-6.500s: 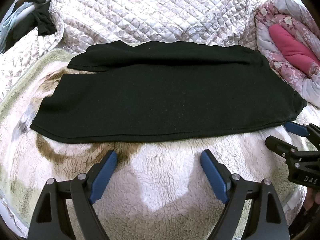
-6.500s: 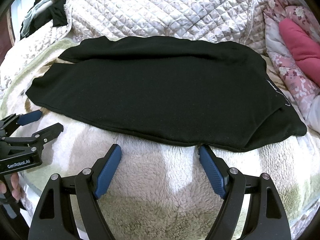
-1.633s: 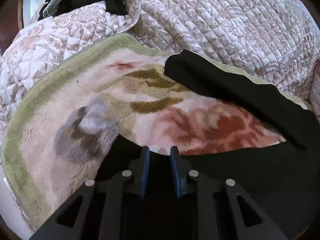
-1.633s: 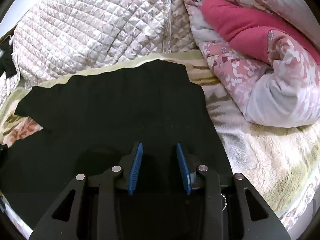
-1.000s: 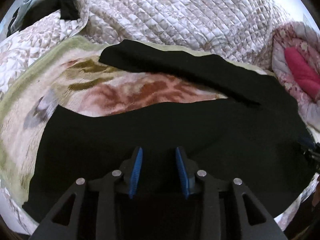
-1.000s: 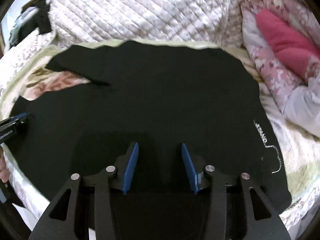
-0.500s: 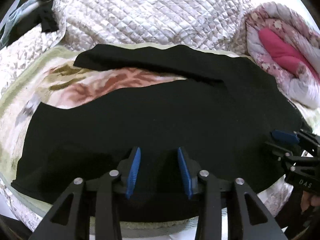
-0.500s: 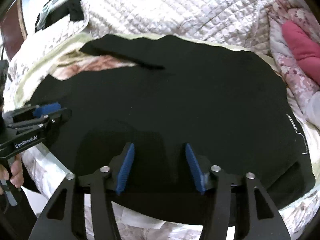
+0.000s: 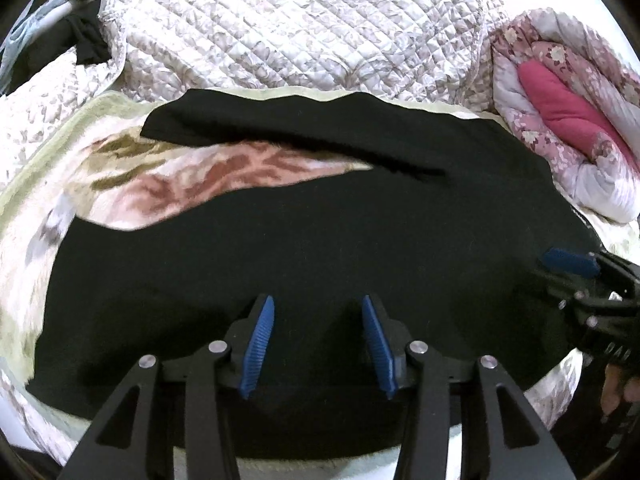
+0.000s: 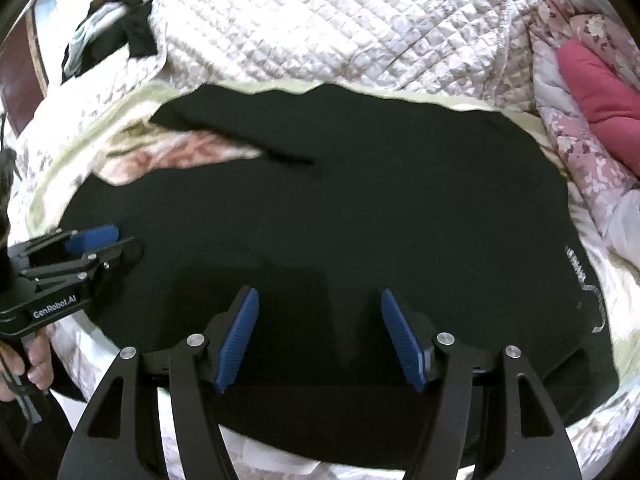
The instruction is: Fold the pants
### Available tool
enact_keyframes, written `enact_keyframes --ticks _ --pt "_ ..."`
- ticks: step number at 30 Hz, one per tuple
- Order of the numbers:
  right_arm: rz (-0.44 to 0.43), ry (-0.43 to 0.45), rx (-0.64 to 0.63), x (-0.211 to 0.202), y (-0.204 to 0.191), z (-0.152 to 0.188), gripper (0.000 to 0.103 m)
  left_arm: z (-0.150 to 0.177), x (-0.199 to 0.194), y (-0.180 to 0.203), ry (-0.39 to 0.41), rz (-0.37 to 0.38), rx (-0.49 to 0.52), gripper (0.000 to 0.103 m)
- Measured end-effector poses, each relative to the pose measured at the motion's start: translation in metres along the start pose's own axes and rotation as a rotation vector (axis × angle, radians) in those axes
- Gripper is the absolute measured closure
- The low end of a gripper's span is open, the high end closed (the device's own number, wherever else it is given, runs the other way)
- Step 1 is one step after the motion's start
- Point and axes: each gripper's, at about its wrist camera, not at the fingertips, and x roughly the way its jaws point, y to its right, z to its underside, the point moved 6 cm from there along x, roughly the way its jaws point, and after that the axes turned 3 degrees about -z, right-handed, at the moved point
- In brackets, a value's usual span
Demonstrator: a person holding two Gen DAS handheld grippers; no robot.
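In the left wrist view, the left gripper (image 9: 318, 312) hangs with its blue pads parted and nothing between them, above the near edge of the black pants (image 9: 320, 240). The pants lie spread on the fleece blanket (image 9: 168, 184), legs splayed toward the blanket's left edge. The right gripper (image 9: 576, 268) shows at the blanket's right edge.

In the right wrist view, the right gripper (image 10: 318, 308) is likewise parted and empty over the pants (image 10: 340, 208). The left gripper (image 10: 100, 240) sits at the left, its state unclear here. A quilt (image 10: 320, 20) lies behind.
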Motion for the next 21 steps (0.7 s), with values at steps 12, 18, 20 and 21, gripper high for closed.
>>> enact_keyframes --ticks 12,18,20,21 --pt "0.001 0.031 -0.024 0.022 0.060 -0.091 0.039 -0.097 0.036 -0.012 0.027 0.006 0.056 0.048" --pt "-0.011 0.000 -0.040 0.066 0.097 -0.141 0.038 -0.155 0.082 -0.019 0.021 -0.005 0.055 0.040" --pt "-0.014 -0.017 -0.053 0.083 0.106 -0.156 0.035 -0.171 0.099 -0.021 0.019 -0.019 0.057 0.038" --pt "-0.011 -0.027 -0.057 0.093 0.111 -0.162 0.034 -0.179 0.110 -0.022 0.016 -0.027 0.061 0.037"
